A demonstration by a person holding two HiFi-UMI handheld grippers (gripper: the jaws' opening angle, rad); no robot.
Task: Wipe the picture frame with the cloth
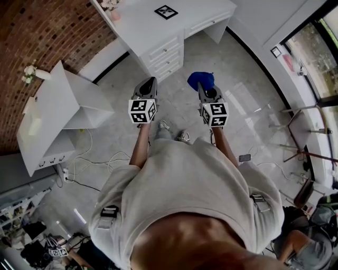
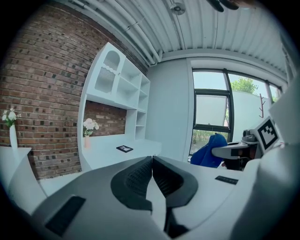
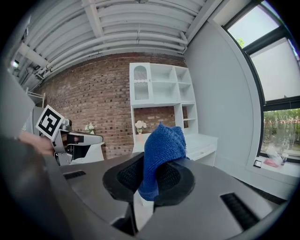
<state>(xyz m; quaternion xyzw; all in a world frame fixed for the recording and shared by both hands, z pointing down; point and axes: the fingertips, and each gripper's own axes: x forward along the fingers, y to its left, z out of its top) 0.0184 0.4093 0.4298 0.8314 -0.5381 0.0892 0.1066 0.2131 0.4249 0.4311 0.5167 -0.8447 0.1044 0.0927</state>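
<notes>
A small dark picture frame lies flat on the white desk ahead of me; the left gripper view also shows the picture frame on the desk top. Both grippers hang in the air above the floor, well short of the desk. My right gripper is shut on a blue cloth, which bunches up out of the jaws as the blue cloth in the right gripper view. My left gripper is shut, with nothing between its jaws.
A vase of pale flowers stands on the desk by the brick wall. A white shelf unit is at the left, with cables on the floor. Chair legs and a phone are at the right.
</notes>
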